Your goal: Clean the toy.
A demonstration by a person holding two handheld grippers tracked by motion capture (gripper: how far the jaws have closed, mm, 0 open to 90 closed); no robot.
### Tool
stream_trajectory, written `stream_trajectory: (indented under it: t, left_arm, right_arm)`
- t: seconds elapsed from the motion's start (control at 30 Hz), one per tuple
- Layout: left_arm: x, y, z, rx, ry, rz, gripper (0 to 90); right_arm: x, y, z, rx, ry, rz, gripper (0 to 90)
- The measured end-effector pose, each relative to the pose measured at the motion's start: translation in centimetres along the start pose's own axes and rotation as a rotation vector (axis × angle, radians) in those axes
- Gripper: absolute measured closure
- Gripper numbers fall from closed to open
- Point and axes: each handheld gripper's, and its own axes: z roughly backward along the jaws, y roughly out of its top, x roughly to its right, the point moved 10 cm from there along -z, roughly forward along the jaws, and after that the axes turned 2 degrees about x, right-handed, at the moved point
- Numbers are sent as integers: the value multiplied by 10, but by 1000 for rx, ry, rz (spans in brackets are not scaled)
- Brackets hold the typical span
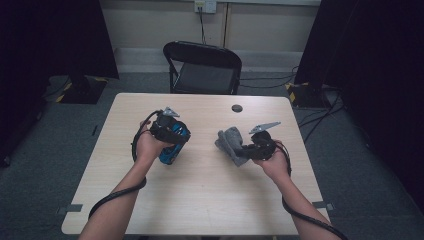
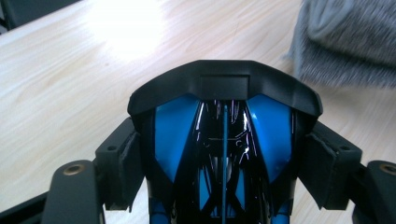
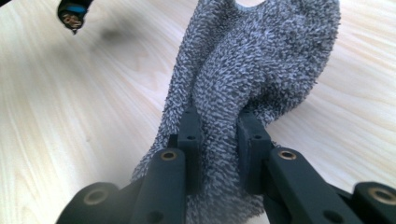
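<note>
A glossy blue and black plastic object is clamped between the pads of my left gripper, held just over the wooden table. In the left gripper view the jaws press both sides of the object, and the gripper is shut on it. My right gripper is shut on a fuzzy grey cloth. The cloth stands up between the jaws of the right gripper, with its lower part resting on the table. The two grippers face each other, a short gap apart.
A small dark round disc lies near the table's far edge. A black folding chair stands behind the table. Cables run across the floor at the right, and dark curtains hang on both sides.
</note>
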Motion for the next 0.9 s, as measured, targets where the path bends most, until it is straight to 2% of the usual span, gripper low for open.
stream_trajectory:
  t: [0.4, 0.67, 0.9]
  left_arm:
    - [-12, -24, 0, -54, 18, 1, 254]
    - [-18, -35, -4, -78, 20, 12, 254]
    - [-20, -42, -8, -104, 21, 8, 254]
  right_arm:
    - [38, -6, 20, 27, -113, -32, 742]
    - [59, -13, 28, 29, -169, -56, 741]
    - [71, -22, 28, 29, -196, -74, 733]
